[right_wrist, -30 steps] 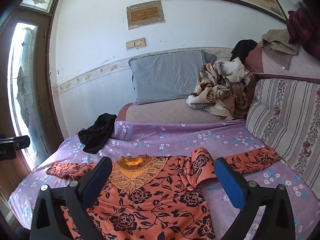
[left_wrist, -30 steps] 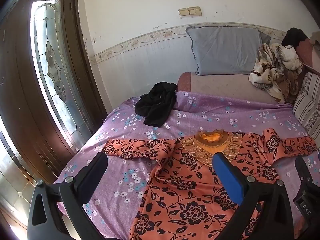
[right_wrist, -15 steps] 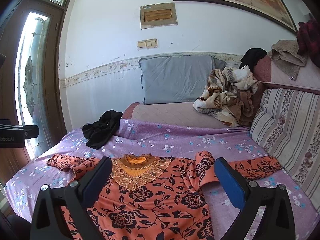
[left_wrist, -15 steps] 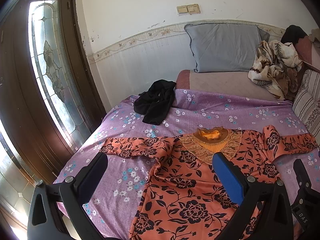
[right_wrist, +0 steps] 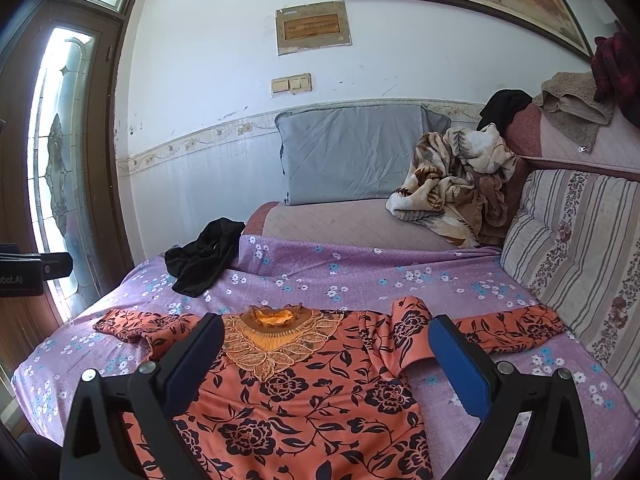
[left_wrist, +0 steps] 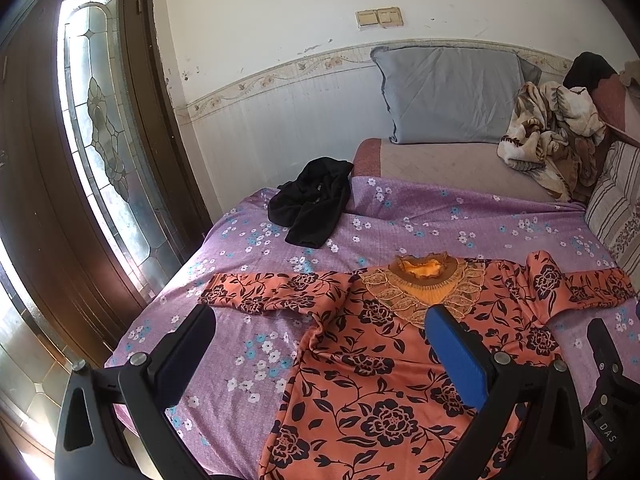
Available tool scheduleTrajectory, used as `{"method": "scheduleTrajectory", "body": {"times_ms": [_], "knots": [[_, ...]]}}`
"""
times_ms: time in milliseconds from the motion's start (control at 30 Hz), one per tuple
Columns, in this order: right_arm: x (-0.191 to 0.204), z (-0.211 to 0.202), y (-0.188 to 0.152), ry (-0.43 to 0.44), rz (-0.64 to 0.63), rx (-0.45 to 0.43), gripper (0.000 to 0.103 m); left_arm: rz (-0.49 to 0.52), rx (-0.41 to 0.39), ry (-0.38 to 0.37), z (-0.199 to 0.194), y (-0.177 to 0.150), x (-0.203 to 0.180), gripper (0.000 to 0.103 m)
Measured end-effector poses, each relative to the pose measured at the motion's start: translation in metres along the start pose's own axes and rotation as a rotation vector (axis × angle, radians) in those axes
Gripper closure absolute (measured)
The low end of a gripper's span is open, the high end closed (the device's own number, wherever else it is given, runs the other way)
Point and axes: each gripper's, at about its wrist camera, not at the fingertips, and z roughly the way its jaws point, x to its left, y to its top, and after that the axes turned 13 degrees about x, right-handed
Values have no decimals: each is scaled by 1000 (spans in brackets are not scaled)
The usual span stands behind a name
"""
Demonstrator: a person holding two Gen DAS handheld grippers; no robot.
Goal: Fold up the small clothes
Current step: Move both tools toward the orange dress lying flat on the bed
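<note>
Left claw [left_wrist: 320, 336] jaws apart, empty, above the bed's near edge. Right claw [right_wrist: 326, 344] jaws apart, empty. Orange floral garment [right_wrist: 312, 392] lies flat, sleeves spread, across the near half of the bed [right_wrist: 360, 276]. Black garment [left_wrist: 312, 208] crumpled near far left corner. Grey pillow [right_wrist: 352, 152] beyond, at the wall.

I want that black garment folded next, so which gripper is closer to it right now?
Left. The left gripper hovers over the orange dress's window side, the black garment ahead. The right gripper sits further toward the striped cushion.
</note>
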Motion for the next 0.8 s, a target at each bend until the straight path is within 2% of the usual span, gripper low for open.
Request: {"method": "scheduleTrajectory", "body": {"times_ms": [300, 533, 733, 800], "knots": [[1, 4, -1, -3, -2, 14, 0, 7, 22, -12, 12, 0, -4, 0], [-3, 17, 6, -29, 10, 42, 0, 6, 27, -42, 39, 8, -10, 0], [-48, 53, 20, -28, 157, 120, 0, -7, 74, -82, 85, 15, -21, 0], [-77, 75, 24, -13, 221, 175, 0, 0, 133, -114, 115, 14, -30, 0]]}}
